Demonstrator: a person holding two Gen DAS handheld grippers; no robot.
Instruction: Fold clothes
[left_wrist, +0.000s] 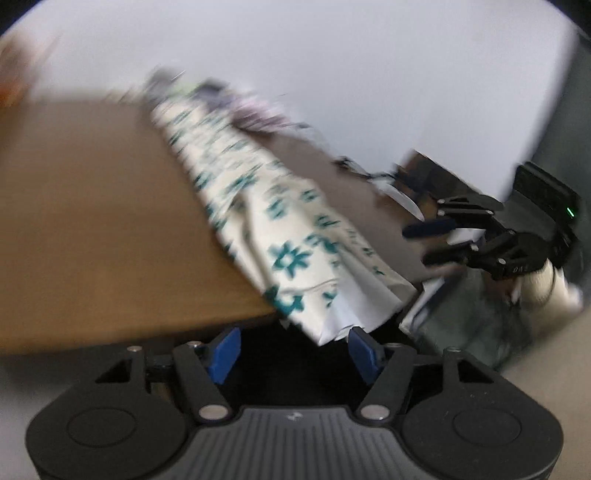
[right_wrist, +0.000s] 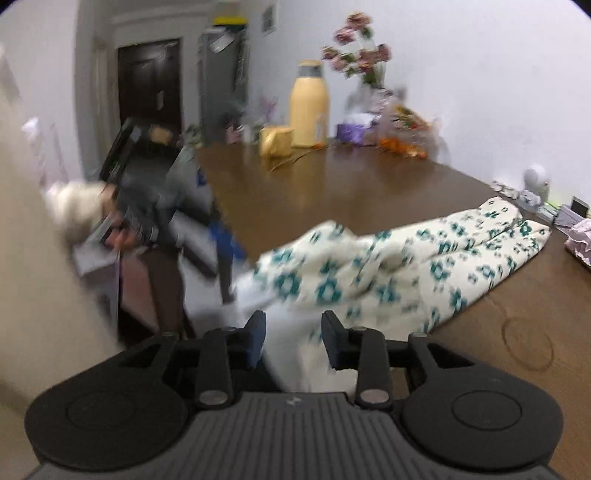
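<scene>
A cream garment with teal flower print (left_wrist: 280, 221) lies stretched across the brown table (left_wrist: 92, 221), one end hanging over the edge. My left gripper (left_wrist: 295, 349) is open just below that hanging end, which droops between the blue pads without being pinched. The right gripper shows in the left wrist view (left_wrist: 436, 240), open, off the table's right side. In the right wrist view the garment (right_wrist: 388, 269) runs from the table edge to the far right. My right gripper (right_wrist: 293, 338) is open with the white near end of the cloth between its fingers. Both views are motion-blurred.
At the table's far end stand a yellow flask (right_wrist: 309, 105), a yellow cup (right_wrist: 275, 140), a vase of pink flowers (right_wrist: 364, 55) and wrapped items (right_wrist: 402, 136). Small objects (right_wrist: 535, 188) sit at the right edge. A dark door (right_wrist: 149, 85) is behind.
</scene>
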